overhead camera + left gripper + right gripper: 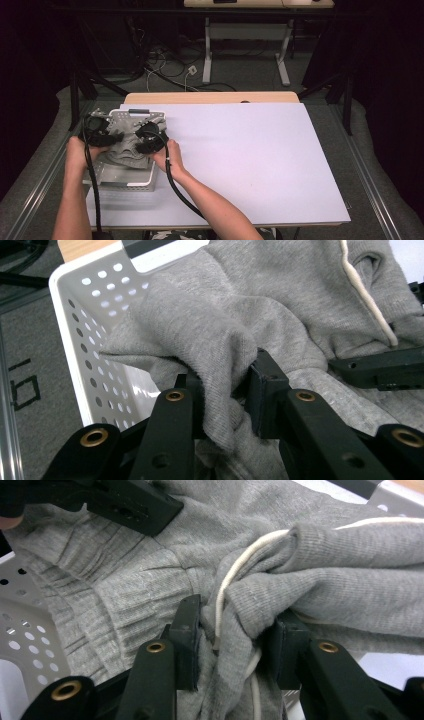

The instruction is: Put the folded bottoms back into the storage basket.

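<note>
Lab: black curtains (30, 60), floor cables (165, 65), workbench (250, 145).

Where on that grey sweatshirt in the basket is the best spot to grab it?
Probably a raised fold of the grey sweatshirt, taken from above, since the white basket walls block its sides. The left gripper pinches such a ridge; the right gripper has a bunch beside the white drawstring.

Grey knit garment (127, 145) with cream drawstring (367, 295), bunched and creased, heaped in white perforated basket (142, 186), spilling over its rim, folds pinched up at both sides.
</note>
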Demonstrator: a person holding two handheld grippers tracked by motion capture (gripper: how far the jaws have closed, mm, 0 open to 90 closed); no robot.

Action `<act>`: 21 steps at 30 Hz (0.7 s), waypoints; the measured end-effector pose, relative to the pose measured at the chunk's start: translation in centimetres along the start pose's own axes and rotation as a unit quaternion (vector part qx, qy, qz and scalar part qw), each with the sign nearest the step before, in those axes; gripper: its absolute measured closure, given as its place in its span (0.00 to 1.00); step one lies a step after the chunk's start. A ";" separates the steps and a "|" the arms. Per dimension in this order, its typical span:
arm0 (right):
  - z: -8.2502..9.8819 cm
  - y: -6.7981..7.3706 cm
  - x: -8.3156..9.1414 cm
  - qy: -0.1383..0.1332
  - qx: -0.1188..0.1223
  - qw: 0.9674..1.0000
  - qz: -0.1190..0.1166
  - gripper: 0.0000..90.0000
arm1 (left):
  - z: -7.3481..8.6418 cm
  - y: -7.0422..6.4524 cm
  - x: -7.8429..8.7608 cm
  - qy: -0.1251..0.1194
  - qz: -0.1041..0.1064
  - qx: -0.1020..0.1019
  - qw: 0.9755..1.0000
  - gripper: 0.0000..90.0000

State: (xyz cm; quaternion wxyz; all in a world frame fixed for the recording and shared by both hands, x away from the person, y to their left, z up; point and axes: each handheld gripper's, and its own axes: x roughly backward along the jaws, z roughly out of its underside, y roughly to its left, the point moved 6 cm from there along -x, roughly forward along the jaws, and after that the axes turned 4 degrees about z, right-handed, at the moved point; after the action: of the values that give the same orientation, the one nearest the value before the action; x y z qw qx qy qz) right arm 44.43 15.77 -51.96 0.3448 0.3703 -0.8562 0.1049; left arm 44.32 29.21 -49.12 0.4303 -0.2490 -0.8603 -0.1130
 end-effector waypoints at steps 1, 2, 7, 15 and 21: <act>0.1 0.1 -0.1 0.005 -0.001 1.000 -0.001 0.68 | 0.1 0.1 -0.1 0.004 0.001 0.003 1.000 0.82; 0.1 0.1 -0.1 0.007 0.000 1.000 -0.001 0.68 | 0.1 0.1 -0.1 0.004 0.001 0.003 1.000 0.82; 0.2 0.1 -0.3 0.012 0.004 1.000 -0.002 0.67 | 0.3 0.1 -0.6 0.012 0.000 0.004 1.000 0.82; 0.4 0.3 -0.9 0.027 0.012 1.000 -0.006 0.65 | 0.6 0.4 -1.0 0.024 -0.007 0.006 1.000 0.82; 0.7 0.5 -1.4 0.036 0.014 0.999 -0.015 0.63 | 0.7 0.7 -1.1 0.025 -0.013 0.010 1.000 0.82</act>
State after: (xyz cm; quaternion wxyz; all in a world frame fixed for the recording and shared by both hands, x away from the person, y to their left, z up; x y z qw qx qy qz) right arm 44.46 16.61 -53.36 0.3712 0.3838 -0.8362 0.1253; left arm 44.71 29.75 -50.44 0.4530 -0.2308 -0.8532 -0.1163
